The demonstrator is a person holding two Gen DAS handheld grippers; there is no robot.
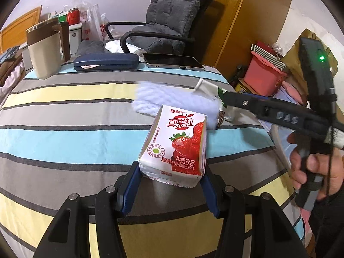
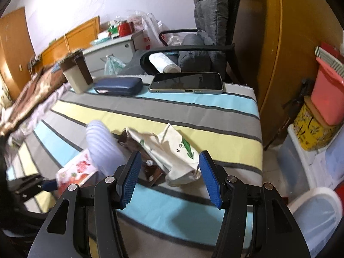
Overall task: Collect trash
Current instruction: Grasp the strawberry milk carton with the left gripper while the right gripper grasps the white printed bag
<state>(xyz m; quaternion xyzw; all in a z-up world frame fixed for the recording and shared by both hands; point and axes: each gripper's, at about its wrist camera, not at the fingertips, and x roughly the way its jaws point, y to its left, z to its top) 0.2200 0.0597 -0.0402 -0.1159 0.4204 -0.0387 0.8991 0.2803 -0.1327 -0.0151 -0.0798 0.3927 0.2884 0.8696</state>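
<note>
A strawberry milk carton (image 1: 172, 146) lies on the striped tablecloth (image 1: 64, 111). My left gripper (image 1: 171, 167) is shut on it, its blue pads pressed on the carton's near corners. Behind the carton lies a white crumpled tissue (image 1: 163, 101). In the right wrist view my right gripper (image 2: 169, 157) stands open over a cream wrapper with green print (image 2: 172, 148), which lies between the pads on top of a brown wrapper (image 2: 150, 169). Neither pad presses on it. The tissue (image 2: 103, 146) and the blurred carton (image 2: 75, 169) are to its left.
A mug (image 1: 45, 49), a blue glasses case (image 1: 106, 62) and a phone (image 1: 172, 62) line the table's far edge. A padded chair (image 1: 172, 21) stands behind them. Beyond the right edge are a pink box (image 2: 329, 94) and a white lined bin (image 2: 316, 215) on the floor.
</note>
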